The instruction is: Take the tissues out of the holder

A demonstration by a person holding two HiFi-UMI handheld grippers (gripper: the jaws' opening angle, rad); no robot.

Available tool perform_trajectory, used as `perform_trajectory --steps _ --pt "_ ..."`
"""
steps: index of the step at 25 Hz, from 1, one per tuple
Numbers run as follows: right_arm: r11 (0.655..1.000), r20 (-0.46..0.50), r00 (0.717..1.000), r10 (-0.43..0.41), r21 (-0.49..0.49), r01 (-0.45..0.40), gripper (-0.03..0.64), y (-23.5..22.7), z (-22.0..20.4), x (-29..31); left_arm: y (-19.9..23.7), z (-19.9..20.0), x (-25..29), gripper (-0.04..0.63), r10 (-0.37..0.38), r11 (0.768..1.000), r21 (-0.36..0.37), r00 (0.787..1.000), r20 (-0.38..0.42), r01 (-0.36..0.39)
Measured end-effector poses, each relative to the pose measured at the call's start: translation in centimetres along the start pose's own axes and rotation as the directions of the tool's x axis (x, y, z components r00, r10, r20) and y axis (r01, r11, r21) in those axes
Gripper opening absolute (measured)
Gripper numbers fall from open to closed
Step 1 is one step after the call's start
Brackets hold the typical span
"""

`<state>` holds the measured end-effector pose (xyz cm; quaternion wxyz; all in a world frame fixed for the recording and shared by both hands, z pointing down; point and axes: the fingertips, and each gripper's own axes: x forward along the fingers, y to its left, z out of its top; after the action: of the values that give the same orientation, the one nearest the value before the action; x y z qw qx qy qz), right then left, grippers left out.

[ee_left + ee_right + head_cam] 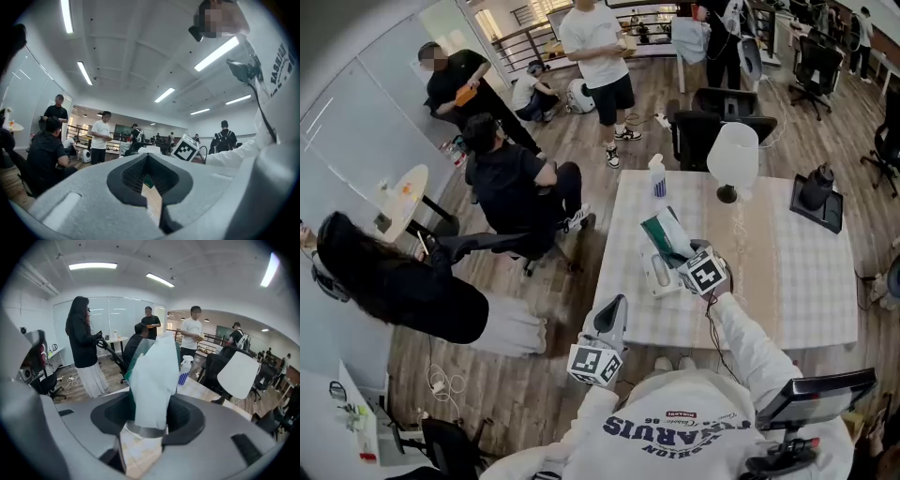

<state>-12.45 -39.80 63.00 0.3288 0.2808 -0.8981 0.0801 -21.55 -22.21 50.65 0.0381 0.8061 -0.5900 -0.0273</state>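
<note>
Right claw [146, 427] is clamped on the tissue pack [152, 376], pale with a green edge, which stands up between its jaws. Only the head view shows the white holder [657, 277] on the checked table [787, 281]. The pack leans out of its top with its lower end at the mouth; whether it is clear of it I cannot tell. Left claw [609, 323] hangs off the table's near edge. Its own view shows jaws a narrow slit apart, nothing between them.
</note>
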Motion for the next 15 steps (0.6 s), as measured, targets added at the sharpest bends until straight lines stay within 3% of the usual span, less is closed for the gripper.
perform_trajectory --steps 7,15 --pt "0.998 0.004 0.999 -0.054 0.026 0.054 0.21 -2.7 -1.3 -4.3 -3.0 0.4 3.2 0.005 -0.117 0.993 0.012 0.993 0.015 0.117" --pt "0.981 -0.024 0.988 -0.152 0.115 0.154 0.21 -6.9 -5.0 -8.2 -5.3 -1.4 5.7 0.005 -0.216 0.976 -0.021 0.976 -0.037 0.216"
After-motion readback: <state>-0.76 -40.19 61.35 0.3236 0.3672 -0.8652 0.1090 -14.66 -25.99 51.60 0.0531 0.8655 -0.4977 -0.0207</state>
